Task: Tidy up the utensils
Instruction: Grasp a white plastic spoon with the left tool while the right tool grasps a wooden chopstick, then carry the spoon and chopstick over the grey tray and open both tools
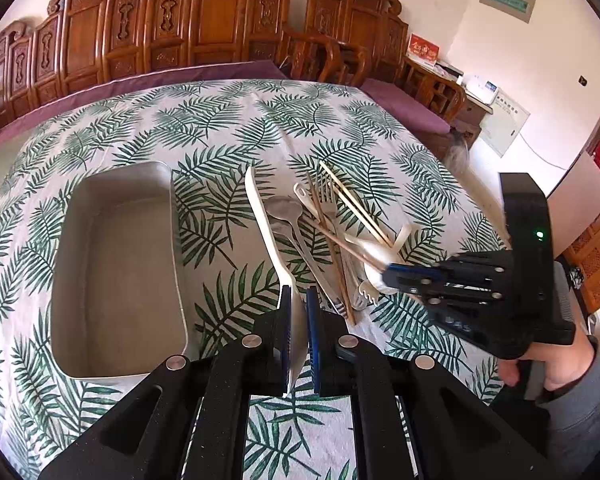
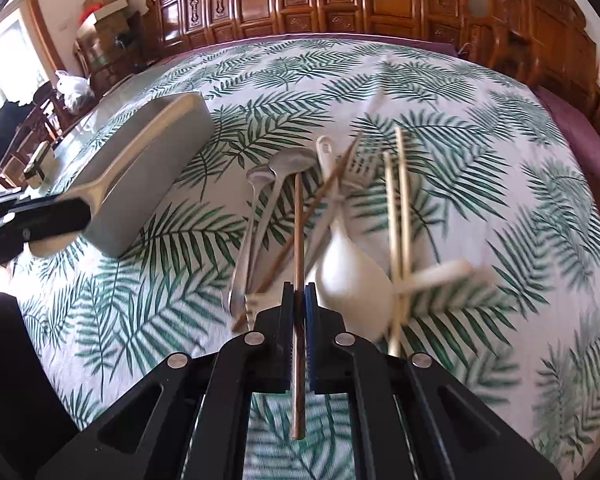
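Left wrist view: rectangular grey metal tray (image 1: 116,268) on leaf-print surface (image 1: 220,128); left gripper (image 1: 298,320) jaws clamp cream plastic knife (image 1: 266,224). Right gripper (image 2: 299,304) jaws clamp brown wooden chopstick (image 2: 298,240) above utensil pile (image 2: 340,208).

The surface (image 1: 228,120) wears matt cloth printed with green fern leaves. The tray (image 1: 116,264) looks like dull brushed metal. The two spoons (image 2: 268,184) and fork (image 2: 360,168) are shiny metal; the ladle (image 2: 352,276) and spatula (image 1: 266,224) are smooth cream plastic. The chopsticks (image 2: 398,208) are bare pale wood. Each tool, left (image 1: 298,332) and right (image 2: 299,320), is grainy black plastic with ribbed blue pads. The carved bench (image 1: 204,28) is glossy varnished wood.
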### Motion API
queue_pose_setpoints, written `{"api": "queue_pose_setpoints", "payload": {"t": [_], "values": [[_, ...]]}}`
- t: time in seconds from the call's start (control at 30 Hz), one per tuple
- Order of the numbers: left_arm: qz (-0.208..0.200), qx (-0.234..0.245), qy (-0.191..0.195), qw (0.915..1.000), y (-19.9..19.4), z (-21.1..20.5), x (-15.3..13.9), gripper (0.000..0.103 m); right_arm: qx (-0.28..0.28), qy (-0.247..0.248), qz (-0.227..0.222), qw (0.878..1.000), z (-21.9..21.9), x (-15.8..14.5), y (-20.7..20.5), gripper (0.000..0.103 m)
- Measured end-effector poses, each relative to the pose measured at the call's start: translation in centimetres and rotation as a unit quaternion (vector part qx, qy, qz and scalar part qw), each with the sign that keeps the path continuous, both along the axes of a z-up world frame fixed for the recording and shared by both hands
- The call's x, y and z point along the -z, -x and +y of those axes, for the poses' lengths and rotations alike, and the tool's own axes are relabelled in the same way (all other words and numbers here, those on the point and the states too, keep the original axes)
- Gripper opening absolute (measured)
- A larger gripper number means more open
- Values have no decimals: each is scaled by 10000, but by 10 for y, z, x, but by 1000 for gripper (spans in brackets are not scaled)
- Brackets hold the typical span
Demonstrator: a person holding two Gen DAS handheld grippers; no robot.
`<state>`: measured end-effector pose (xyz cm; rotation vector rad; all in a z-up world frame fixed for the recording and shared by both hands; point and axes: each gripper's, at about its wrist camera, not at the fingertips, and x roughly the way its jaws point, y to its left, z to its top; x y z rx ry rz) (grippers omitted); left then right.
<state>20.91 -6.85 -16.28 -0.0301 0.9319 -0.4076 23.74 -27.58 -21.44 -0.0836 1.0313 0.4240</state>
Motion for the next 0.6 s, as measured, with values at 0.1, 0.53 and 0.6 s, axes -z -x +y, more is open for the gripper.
{"api": "queue_pose_setpoints", "payload": {"t": [0.1,0.53,0.6], "values": [[-63,12,14,10000,2,7,-7,6,221,-31,-29,9997,-14,-10,9,6],[-79,-198,-13,9998,-17,65,-13,6,265,-197,-516,9981,11,-49,15,6],[-87,-232,-85,9997,-22,73,-11,6,182,-221,-592,9978,24,-55,14,7]]}}
